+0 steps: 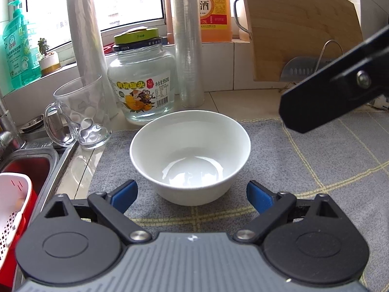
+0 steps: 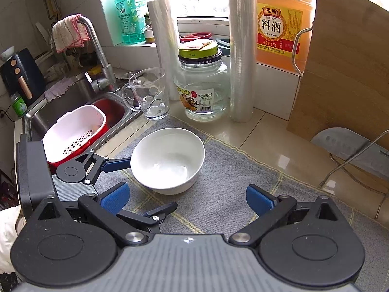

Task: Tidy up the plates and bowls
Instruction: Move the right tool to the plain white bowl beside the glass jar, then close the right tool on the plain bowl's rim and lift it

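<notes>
Left wrist view: red basket [image 1: 14,209] sits in the sink at 9 o'clock, then a glass mug [image 1: 82,114], then the white bowl [image 1: 190,155] dead centre on the grey mat [image 1: 304,170] covering the surface. Left gripper [image 1: 192,194] has its fingers spread wide, just short of the bowl and holding nothing. Right gripper [image 2: 188,198] is also wide and empty, bowl [image 2: 167,159] at its 11 o'clock.

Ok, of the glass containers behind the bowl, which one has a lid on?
The glass jar with the fruit label: a green-and-dark screw lid closes it. The glass mug beside it, toward the sink, is open-topped, with a handle.
</notes>
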